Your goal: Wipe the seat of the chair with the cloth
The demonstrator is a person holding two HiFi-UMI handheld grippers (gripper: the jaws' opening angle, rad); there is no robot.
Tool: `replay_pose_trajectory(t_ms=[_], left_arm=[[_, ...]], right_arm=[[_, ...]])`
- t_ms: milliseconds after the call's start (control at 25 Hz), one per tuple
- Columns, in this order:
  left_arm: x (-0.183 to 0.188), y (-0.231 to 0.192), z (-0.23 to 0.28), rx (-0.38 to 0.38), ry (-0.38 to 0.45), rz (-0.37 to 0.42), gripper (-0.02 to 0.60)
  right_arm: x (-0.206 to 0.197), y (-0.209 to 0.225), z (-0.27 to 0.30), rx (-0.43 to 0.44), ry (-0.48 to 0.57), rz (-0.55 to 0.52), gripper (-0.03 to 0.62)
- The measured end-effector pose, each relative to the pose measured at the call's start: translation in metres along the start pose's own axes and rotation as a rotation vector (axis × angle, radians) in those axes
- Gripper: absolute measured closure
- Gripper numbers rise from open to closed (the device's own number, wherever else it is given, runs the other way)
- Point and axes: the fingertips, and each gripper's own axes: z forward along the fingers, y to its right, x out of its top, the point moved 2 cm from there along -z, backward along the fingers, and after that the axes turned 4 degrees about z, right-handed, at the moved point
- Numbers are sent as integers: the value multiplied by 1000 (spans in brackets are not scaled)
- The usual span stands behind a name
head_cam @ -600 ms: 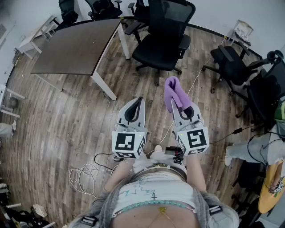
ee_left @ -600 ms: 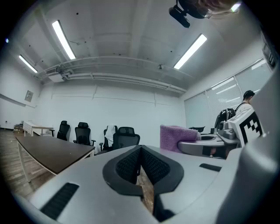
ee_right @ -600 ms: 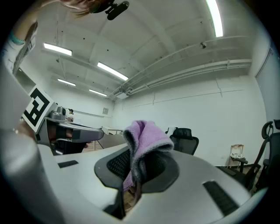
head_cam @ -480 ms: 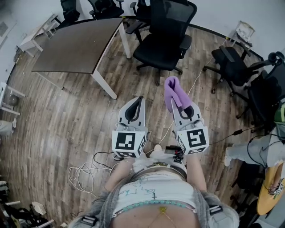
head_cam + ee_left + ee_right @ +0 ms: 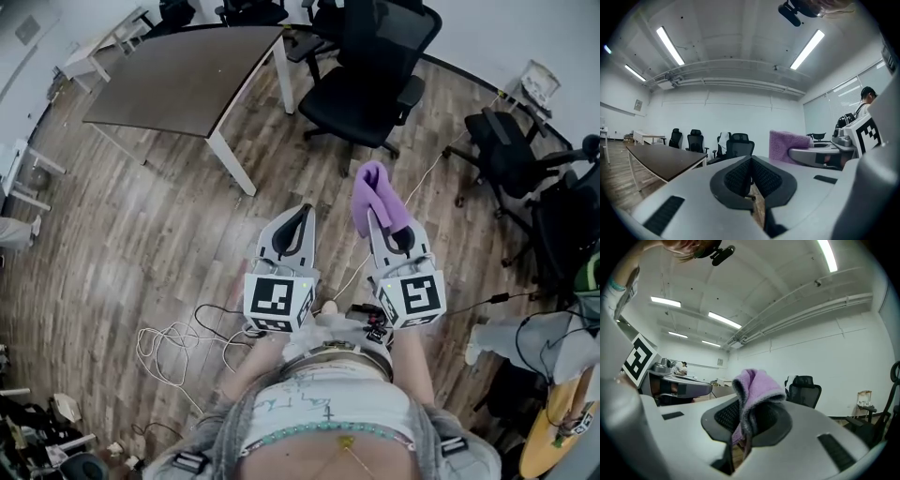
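Two handheld grippers sit side by side over the wood floor [image 5: 141,234], just ahead of the person's torso. Right gripper [image 5: 380,217] is clamped on the purple cloth [image 5: 373,192]; the folded cloth sticks out past the jaw tips and droops over them. Left gripper [image 5: 298,214] has its jaws pressed together, empty. Black office chair [image 5: 366,103] stands ahead of both, well apart from the cloth, beside a corner of the brown table [image 5: 178,75]. Another black chair [image 5: 511,155] stands at right. White cable [image 5: 173,352] loops on the floor near the left gripper.
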Motion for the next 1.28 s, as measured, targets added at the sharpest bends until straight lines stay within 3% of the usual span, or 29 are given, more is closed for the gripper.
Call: replay_pose_trajectory(t_ms=[600, 1280], left_arm=[[3, -29, 50, -41, -4, -10, 574], [5, -111, 156, -181, 2, 18, 574]], right_arm=[[4, 14, 48, 12, 10, 4, 546], [3, 39, 171, -106, -8, -5, 546]])
